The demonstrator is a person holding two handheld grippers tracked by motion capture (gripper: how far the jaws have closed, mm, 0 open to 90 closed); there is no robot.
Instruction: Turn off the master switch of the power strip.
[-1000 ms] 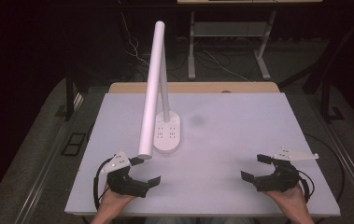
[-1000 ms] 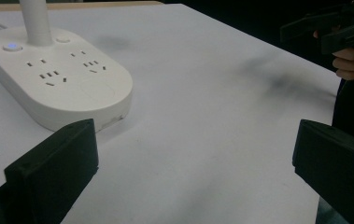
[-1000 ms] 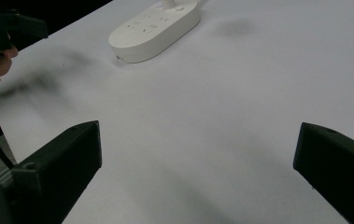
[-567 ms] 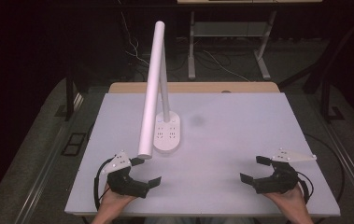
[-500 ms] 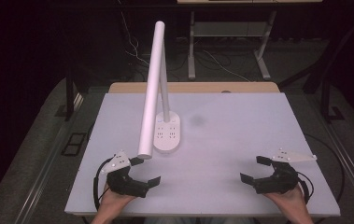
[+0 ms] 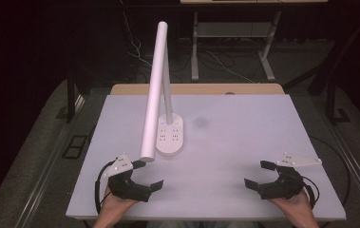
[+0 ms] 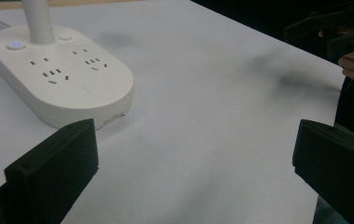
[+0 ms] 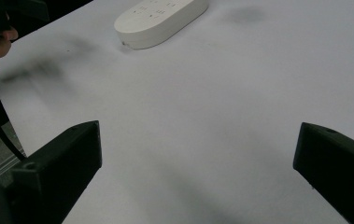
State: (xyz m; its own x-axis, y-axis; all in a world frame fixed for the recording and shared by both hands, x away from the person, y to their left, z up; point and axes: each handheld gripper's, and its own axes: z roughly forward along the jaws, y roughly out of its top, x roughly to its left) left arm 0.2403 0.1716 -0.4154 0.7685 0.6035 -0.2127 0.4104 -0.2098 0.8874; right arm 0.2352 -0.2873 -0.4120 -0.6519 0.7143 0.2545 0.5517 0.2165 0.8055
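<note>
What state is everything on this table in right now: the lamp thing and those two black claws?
Desk lamp: upright on its base, head tilted down toward the person, untouched.
Lamp base: flat on the table, a small blue light lit on top.
Left gripper: fingers open, holding nothing, near the base.
Right gripper: fingers open, holding nothing.
Table: white, faintly smudged.

desk lamp: smooth white plastic, faint sheen on its socket base | surface: matt white board, grey smudges; bare wood strip at far edge | left claw, right claw: matt black plastic, grey plates on top
</note>
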